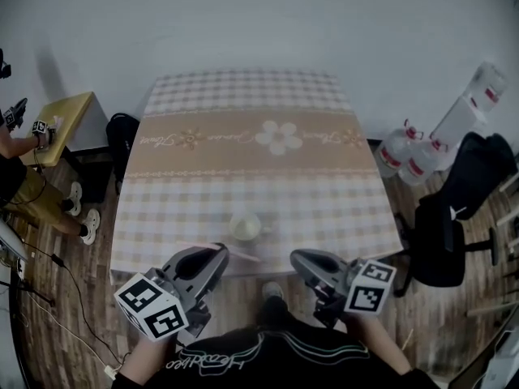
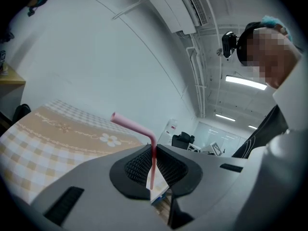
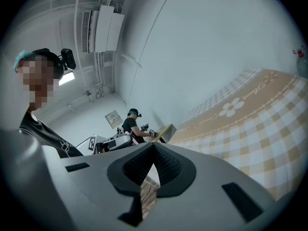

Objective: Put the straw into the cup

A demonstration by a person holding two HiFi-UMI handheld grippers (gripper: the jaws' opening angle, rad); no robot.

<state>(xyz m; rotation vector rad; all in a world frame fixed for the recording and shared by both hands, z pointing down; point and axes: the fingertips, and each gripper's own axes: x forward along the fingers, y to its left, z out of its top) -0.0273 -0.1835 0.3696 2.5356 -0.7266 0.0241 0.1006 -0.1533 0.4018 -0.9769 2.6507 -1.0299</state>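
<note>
A small pale cup (image 1: pixel 245 227) stands upright on the checked tablecloth (image 1: pixel 243 160), close to the table's near edge. My left gripper (image 1: pixel 219 252) hovers just in front of that edge, left of the cup, shut on a pink bendy straw (image 1: pixel 243 255) that lies across its tips. In the left gripper view the straw (image 2: pixel 152 160) rises between the black pads and its bent end (image 2: pixel 127 121) slants up to the left, with my left gripper (image 2: pixel 153 150) clamped on the shaft. My right gripper (image 1: pixel 297 257) sits right of the cup, and its tips (image 3: pixel 154 146) meet with nothing between them.
A person sits at a small yellow table (image 1: pixel 65 120) at the far left. A black bag (image 1: pixel 122 140) leans by the table's left side. Water bottles (image 1: pixel 405 154) and a black office chair (image 1: pixel 450 233) stand on the wooden floor at the right. Cables trail at the lower left.
</note>
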